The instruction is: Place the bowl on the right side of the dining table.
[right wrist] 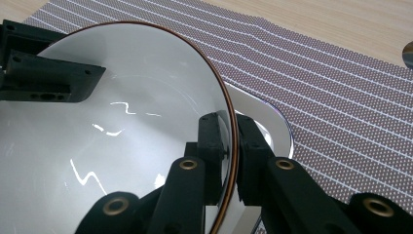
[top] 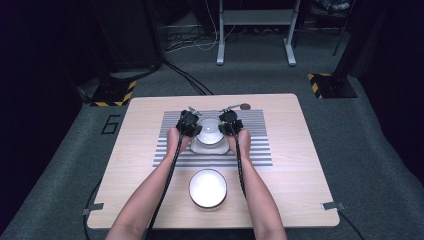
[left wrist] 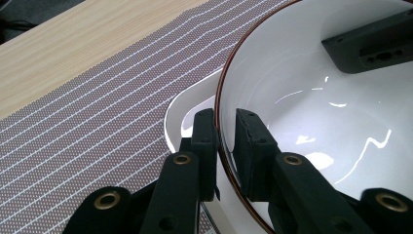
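Near bowl: second white bowl (top: 207,188) sits closest to my side of the tabletop (top: 145,120), between my forearms, untouched and apart from both tools.
Left tool: left tool (left wrist: 225,134) is clamped on the rim of the far bowl (left wrist: 311,107); one jaw is inside the wall, the other outside.
Right tool: right tool (right wrist: 229,139) grips the opposite rim the same way, one jaw in, one jaw out.
Key relation: I judge the two grips lie across the bowl from each other, left and right of its centre; each tool is equally near, so any lift or shift must be shared and kept level.
Far bowl position: far bowl rests in or just above a white plate (left wrist: 182,109), on the striped mat (top: 257,130); I cannot tell whether it touches the plate.
Far bowl appearance: round, glossy white inside, thin brown line along the lip, empty, with light glints on the wall.
Plate: white, rounded corners, showing beyond the bowl's edge on both sides.
Outlying item: small round grey object (top: 245,106) lies at the mat's far edge, well apart.
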Tool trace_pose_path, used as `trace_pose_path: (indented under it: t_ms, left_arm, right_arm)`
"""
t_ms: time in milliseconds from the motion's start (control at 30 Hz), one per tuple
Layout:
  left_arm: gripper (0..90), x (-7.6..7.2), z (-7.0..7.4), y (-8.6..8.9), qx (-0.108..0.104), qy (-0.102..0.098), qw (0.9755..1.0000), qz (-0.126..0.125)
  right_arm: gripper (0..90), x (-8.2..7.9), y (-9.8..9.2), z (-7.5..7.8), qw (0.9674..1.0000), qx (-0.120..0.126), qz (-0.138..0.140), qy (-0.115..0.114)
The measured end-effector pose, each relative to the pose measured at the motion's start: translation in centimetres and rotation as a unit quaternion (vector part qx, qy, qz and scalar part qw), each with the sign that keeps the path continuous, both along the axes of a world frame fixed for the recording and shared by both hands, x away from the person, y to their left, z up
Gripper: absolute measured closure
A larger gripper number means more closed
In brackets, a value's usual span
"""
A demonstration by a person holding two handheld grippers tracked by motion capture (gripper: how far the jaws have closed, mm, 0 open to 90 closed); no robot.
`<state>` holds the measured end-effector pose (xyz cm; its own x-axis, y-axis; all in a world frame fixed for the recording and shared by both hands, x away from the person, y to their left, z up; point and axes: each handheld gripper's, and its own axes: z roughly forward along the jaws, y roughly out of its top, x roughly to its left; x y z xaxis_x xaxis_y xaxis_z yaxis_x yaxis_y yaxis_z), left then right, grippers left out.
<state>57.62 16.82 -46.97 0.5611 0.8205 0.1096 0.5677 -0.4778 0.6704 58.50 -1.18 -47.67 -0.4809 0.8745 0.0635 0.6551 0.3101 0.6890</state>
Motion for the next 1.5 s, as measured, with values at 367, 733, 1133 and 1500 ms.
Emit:
trace_pose_path:
  t_ms: [367,733,1133,1500]
  left_arm:
    - [78.9,1.2,-0.2,0.2,-0.014,0.025,0.9996,0.007]
    - [73.8,1.4,0.5,0.4,-0.009,0.019,0.9998,0.004]
    - [23.3,0.4,2.2,2.2,-0.034,0.012,0.9992,0.016]
    - [10.5,-1.7,3.7,3.6,-0.041,-0.006,0.9991,-0.004]
  right_arm:
    - [82.8,1.1,0.0,-0.2,0.9995,0.008,-0.005,0.029]
    - [81.2,1.5,-0.3,-0.3,0.9994,0.008,0.001,0.035]
    - [21.8,0.5,-0.6,1.5,0.9998,0.004,-0.005,0.021]
    - [3.1,-2.0,-1.7,3.4,0.9999,0.009,0.012,0.004]
